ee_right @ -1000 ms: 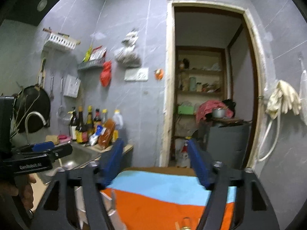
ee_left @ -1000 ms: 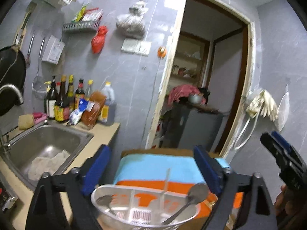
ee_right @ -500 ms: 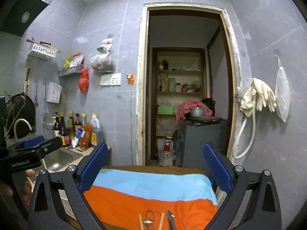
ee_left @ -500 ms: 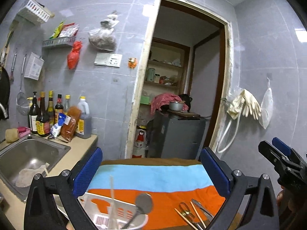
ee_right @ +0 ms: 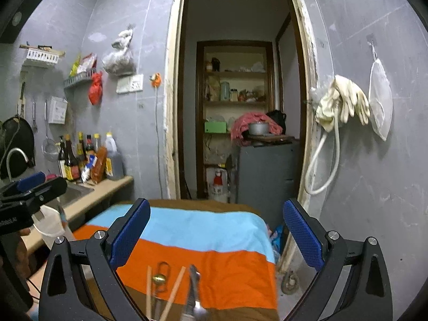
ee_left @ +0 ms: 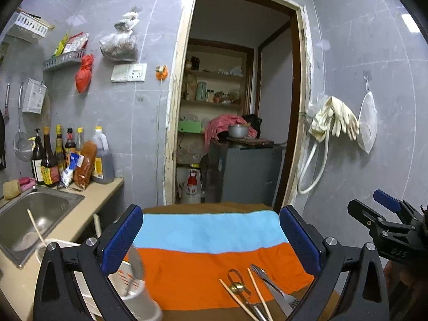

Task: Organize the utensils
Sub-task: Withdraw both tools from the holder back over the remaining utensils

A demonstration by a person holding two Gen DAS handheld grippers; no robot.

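Both grippers empty and spread wide. Left gripper [ee_left: 211, 240] hangs over the striped cloth [ee_left: 214, 267] on the worktop, nothing between the pads; right gripper [ee_right: 216, 238] same, jaws well apart, nothing held. Loose utensils lie in a bunch at the near edge of the cloth's orange band: a pair of chopsticks [ee_left: 256, 291], a fork [ee_left: 263, 274] beside what looks like a knife, and a small brass-coloured tool with a wire loop [ee_left: 235, 285], can't tell what it is. The white utensil holder [ee_left: 133, 294] sits at the cloth's left edge, partly hidden behind the left finger; a spoon [ee_left: 135, 263] stands in it, and a single thin stick [ee_left: 36, 227] rises near it, base hidden, so unclear whether it's in the holder. Judgement: task partly done at best, one or two pieces in the holder, four or five items left on the cloth. Neither gripper is on a piece yet; the next pick looks like it comes from the bunch, right gripper sits closest above it.
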